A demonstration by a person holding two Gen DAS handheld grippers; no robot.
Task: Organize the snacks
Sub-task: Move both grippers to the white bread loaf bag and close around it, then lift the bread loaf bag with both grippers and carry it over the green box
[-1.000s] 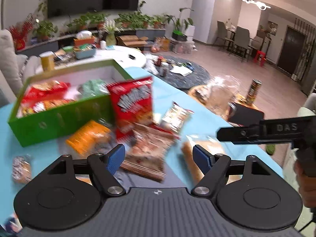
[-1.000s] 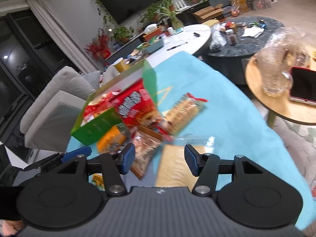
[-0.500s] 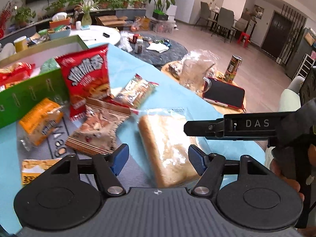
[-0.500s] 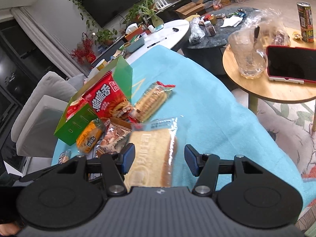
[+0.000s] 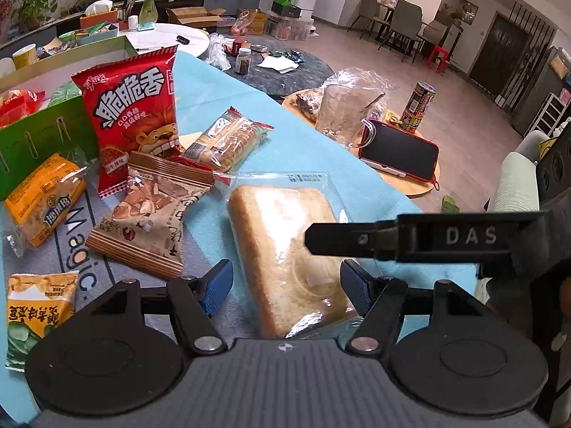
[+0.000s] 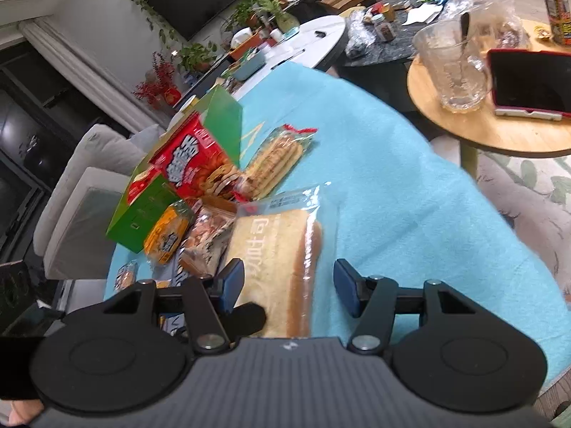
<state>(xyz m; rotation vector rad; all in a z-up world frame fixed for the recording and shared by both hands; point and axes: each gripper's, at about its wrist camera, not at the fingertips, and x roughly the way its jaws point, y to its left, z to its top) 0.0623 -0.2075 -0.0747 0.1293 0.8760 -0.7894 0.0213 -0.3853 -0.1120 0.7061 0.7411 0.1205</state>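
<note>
1. Where a second ago the left gripper (image 5: 285, 287) looked out over the red chip bag (image 5: 137, 121) and the nut packet (image 5: 153, 214), it now sits low over the bagged bread slice (image 5: 289, 249), which lies flat on the blue-covered counter (image 5: 321, 149) near its front edge.
2. Its fingers (image 5: 217, 287) have drawn in from a wider spread and now stand apart either side of the near end of the bread; whether the pads touch the wrapper I cannot tell.
3. The right gripper (image 6: 289, 290) has come down onto the same slice from the other side. Its fingers (image 6: 232, 285) are apart too, the left one at the bread's edge, the right one clear of it over bare cloth.
4. One black finger of the right gripper crosses the bread in the left view, so both tools crowd one packet.
5. To my eye this means the bread is the next snack picked to go into the green box (image 5: 39, 142), which stands at the far left of the counter with a few bags already in it.
6. The orange packet (image 5: 43, 199), the biscuit pack (image 5: 228, 139) and the yellow-green bag (image 5: 35, 310) lie loose outside the box, so most of the sorting looks undone.
</note>
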